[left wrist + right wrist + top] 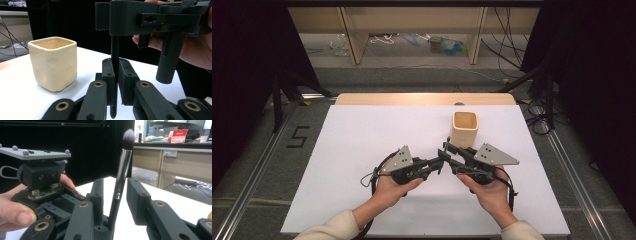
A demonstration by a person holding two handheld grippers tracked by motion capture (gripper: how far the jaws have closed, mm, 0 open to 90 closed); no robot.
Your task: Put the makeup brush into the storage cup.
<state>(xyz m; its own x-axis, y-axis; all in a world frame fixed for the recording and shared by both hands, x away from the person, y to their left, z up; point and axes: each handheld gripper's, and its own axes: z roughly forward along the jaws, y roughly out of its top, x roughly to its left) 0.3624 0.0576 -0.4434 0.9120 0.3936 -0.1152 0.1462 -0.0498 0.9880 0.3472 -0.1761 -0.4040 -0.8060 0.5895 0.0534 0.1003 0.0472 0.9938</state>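
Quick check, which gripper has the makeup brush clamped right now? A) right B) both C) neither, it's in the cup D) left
D. In the left gripper view the left gripper has its jaws shut on the black handle of the makeup brush; in the right gripper view the right gripper has its jaws spread, with a gap beside the brush. The cream ceramic cup stands apart.
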